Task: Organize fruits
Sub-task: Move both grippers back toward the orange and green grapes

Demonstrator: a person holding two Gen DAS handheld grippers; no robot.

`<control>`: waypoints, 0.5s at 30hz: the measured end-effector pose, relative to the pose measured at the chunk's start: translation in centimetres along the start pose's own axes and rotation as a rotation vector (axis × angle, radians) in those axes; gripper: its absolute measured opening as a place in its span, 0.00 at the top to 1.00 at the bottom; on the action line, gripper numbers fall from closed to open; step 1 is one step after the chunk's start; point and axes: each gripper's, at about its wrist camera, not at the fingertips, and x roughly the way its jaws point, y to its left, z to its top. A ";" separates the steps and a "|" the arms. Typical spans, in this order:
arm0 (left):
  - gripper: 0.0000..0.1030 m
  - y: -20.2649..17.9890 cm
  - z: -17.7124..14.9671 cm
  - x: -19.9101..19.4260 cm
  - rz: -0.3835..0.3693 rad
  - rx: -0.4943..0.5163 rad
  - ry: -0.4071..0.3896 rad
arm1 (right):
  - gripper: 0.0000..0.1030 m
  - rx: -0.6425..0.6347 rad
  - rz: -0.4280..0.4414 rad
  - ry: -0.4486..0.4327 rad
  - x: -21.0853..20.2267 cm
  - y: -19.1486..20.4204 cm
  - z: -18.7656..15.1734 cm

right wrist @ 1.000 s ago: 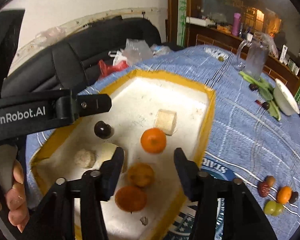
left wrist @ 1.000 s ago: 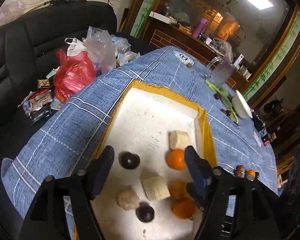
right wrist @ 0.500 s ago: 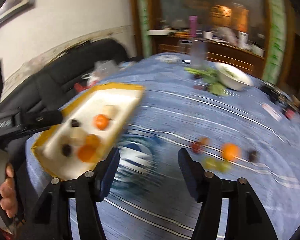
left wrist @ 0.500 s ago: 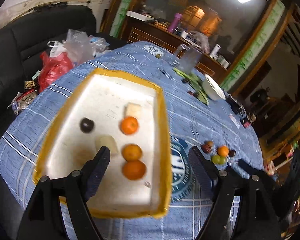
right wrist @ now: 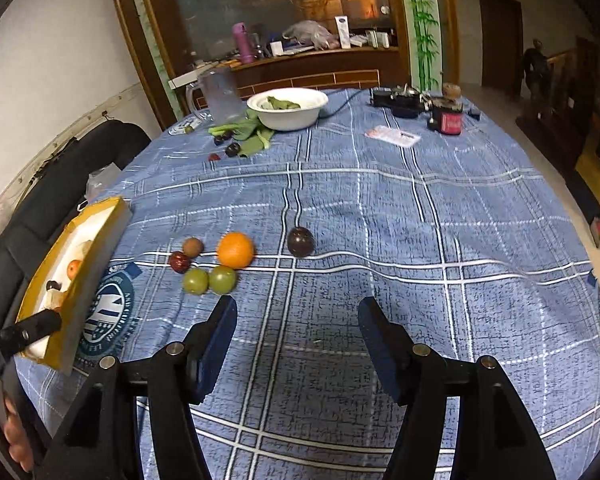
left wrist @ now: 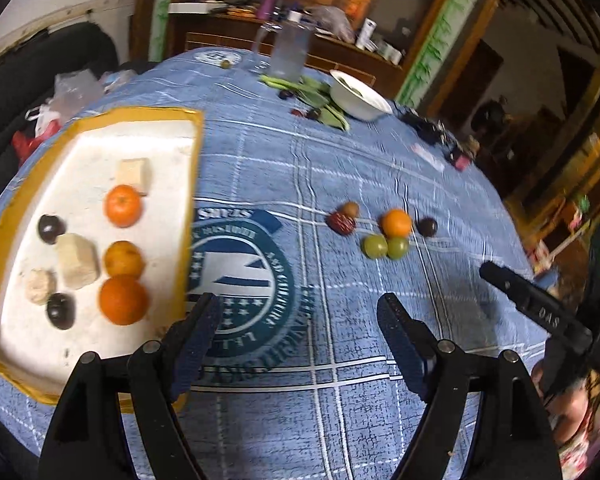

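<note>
Fruits: loose cluster (right wrist: 220,264) on the desk (right wrist: 420,240), ahead-left of right tongs (right wrist: 296,312), well apart | tray (left wrist: 172,160) ahead-left of left tongs (left wrist: 298,312) holds sorted oranges (left wrist: 123,272), likely the destination | orange (right wrist: 235,250), then dark plum (right wrist: 300,241), nearest right tongs | both tongs released, empty.

Both hand-held grippers swung right, off tray (left wrist: 100,116); now over cloth near loose fruit cluster (right wrist: 220,262).

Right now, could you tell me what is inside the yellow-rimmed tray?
The tray holds three oranges, two dark fruits and three pale blocks; the left gripper hides its near corner.
</note>
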 end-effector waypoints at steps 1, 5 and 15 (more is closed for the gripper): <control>0.22 -0.3 0.0 0.4 0.004 0.010 0.005 | 0.35 0.002 0.007 0.010 0.5 -0.1 0.0; 0.22 -0.9 0.1 1.4 0.003 0.042 0.014 | 0.35 -0.002 0.023 0.031 2.4 0.2 -0.1; 0.23 -3.5 1.4 4.0 -0.033 0.128 -0.001 | 0.35 -0.018 0.031 0.016 5.6 0.5 2.7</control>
